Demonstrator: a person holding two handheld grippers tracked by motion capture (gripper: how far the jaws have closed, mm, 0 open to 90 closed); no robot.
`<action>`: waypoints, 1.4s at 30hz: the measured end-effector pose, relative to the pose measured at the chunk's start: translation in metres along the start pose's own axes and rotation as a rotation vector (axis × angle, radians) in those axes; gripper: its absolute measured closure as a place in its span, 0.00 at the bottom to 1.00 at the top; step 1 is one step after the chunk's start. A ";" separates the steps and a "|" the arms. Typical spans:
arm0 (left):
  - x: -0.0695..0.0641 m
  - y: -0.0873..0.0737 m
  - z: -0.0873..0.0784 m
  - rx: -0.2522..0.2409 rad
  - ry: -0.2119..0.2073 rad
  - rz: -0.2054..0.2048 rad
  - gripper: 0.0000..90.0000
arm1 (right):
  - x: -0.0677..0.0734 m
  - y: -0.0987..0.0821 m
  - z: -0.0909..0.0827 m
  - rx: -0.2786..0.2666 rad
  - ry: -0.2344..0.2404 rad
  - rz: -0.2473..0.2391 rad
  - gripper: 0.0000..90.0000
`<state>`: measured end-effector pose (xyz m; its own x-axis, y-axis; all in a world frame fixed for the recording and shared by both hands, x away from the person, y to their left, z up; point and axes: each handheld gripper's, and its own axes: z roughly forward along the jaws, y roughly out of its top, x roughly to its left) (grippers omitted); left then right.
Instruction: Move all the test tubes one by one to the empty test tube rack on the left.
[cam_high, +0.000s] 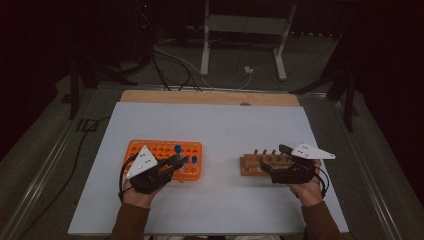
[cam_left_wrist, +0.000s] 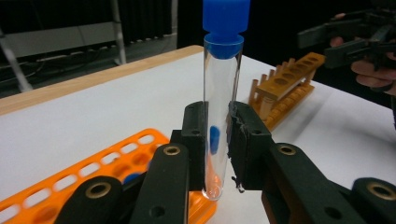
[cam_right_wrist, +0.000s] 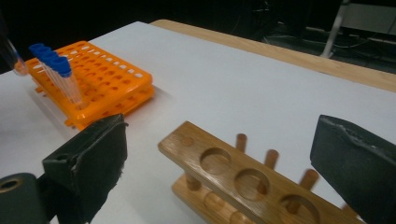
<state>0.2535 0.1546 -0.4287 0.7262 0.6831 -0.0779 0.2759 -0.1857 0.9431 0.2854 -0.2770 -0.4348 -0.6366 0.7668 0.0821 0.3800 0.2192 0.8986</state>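
Left hand-held gripper (cam_left_wrist: 217, 154) clamps a blue-capped test tube (cam_left_wrist: 222, 102) upright above the orange rack (cam_high: 165, 157); right hand-held gripper (cam_right_wrist: 219, 154), jaws apart and empty, straddles the wooden rack (cam_right_wrist: 243, 179). Risk: smooth glass slipping through the pads in transit.

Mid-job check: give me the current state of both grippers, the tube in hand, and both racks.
left gripper: shut on the test tube.
test tube: capped blue, upright, lifted above the orange rack.
right gripper: open, nothing between its jaws.
orange rack: holds a few blue-capped tubes.
wooden rack: visible holes unfilled.
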 end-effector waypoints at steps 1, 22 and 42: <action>0.002 -0.001 -0.003 -0.003 0.011 -0.003 0.86 | -0.001 -0.001 -0.001 0.000 -0.004 0.004 0.04; 0.040 -0.041 0.006 0.095 0.139 -0.037 0.86 | -0.013 -0.007 -0.014 -0.023 -0.041 0.022 0.04; 0.038 -0.057 0.017 0.277 0.170 -0.022 0.87 | -0.013 -0.011 -0.017 -0.013 -0.050 0.010 0.05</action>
<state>0.2764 0.1791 -0.4908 0.6088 0.7930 -0.0204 0.4682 -0.3385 0.8162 0.2784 -0.2997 -0.4388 -0.5984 0.7982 0.0695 0.3767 0.2037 0.9036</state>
